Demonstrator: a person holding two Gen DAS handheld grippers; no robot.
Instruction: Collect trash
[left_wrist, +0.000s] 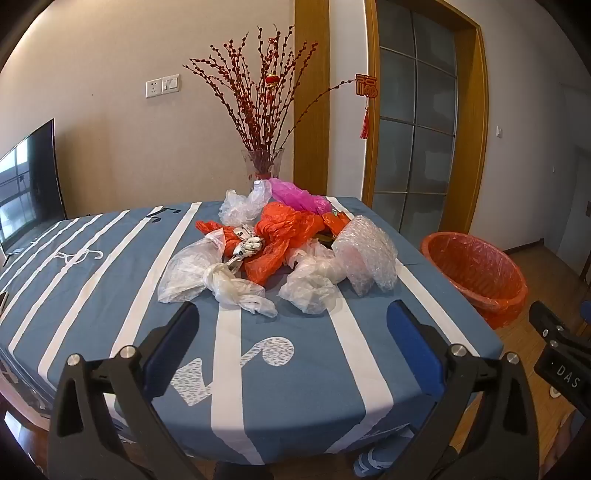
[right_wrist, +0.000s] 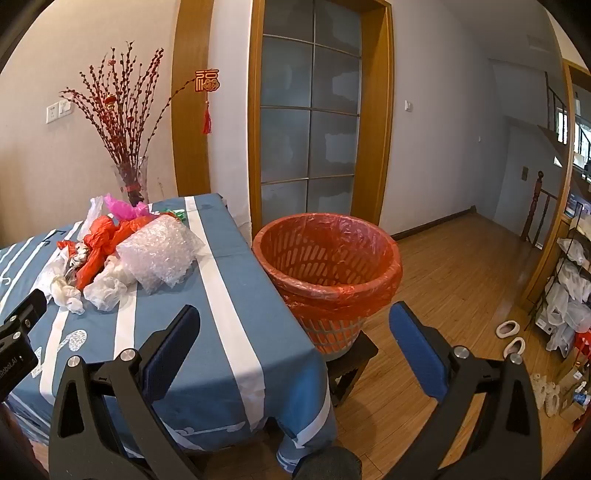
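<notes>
Since everything in the heap is film plastic, the trash pile (left_wrist: 280, 251) should weigh next to nothing, crush flat under any squeeze, and slide or snag rather than lift as one piece. It lies on the middle of the table (left_wrist: 110, 280), toward the far end, on a blue cloth with white stripes. Nearest the left hand-held gripper (left_wrist: 291, 332) are clear crumpled bags: a knotted bag (left_wrist: 236, 284) and a looser clear wad (left_wrist: 310, 288) beside it. The knot looks like the best hold, being dense enough for the pads to bite without slipping. Behind them sprawls an orange bag (left_wrist: 280, 236), with a pink bag (left_wrist: 295, 194) at the back and a roll of bubble wrap (left_wrist: 369, 254) on the right, springy and bulky but just as light. Thin film may cling to neighbouring pieces, so a grab could well drag a second bag along.

Both tools are spread wide with nothing between the pads; the left one hangs short of the pile, apart from it. The right hand-held gripper (right_wrist: 295, 332) looks past the table's corner at the orange-lined basket (right_wrist: 328, 258), which stands on a dark stool just beside the table edge and appears empty. A glass vase of red branches (left_wrist: 263, 162) stands right behind the pile and could tip if a bag is tugged against it.
</notes>
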